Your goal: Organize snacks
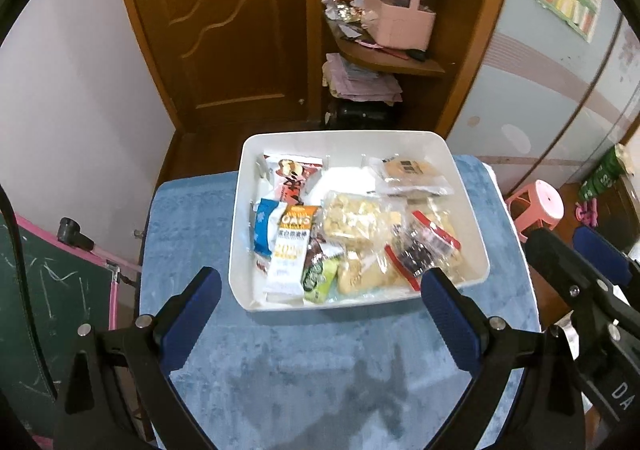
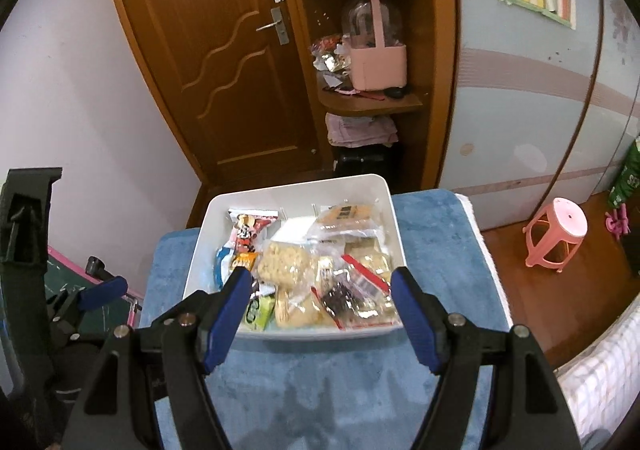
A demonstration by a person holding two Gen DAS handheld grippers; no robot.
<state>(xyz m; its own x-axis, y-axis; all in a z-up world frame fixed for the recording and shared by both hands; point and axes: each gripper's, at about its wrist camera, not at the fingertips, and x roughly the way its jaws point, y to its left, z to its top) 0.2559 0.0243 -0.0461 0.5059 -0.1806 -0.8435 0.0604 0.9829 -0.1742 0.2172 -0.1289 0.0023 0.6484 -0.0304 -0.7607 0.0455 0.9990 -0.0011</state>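
You are holding your left gripper (image 1: 320, 290) spread wide and empty, your right gripper (image 2: 320, 292) parted and empty too; the snacks are lying in the white bin (image 1: 472, 205) on the blue towel (image 1: 320, 378): oat bar (image 1: 289, 250), rice crackers (image 1: 352, 221), cartoon-printed packet (image 2: 250, 230).

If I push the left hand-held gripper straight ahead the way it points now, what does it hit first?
Probably the near wall of the white bin, or the snack packets just behind it, such as the oat bar. The left hand-held gripper is open and empty, with bare blue cloth below. Depth is uncertain.
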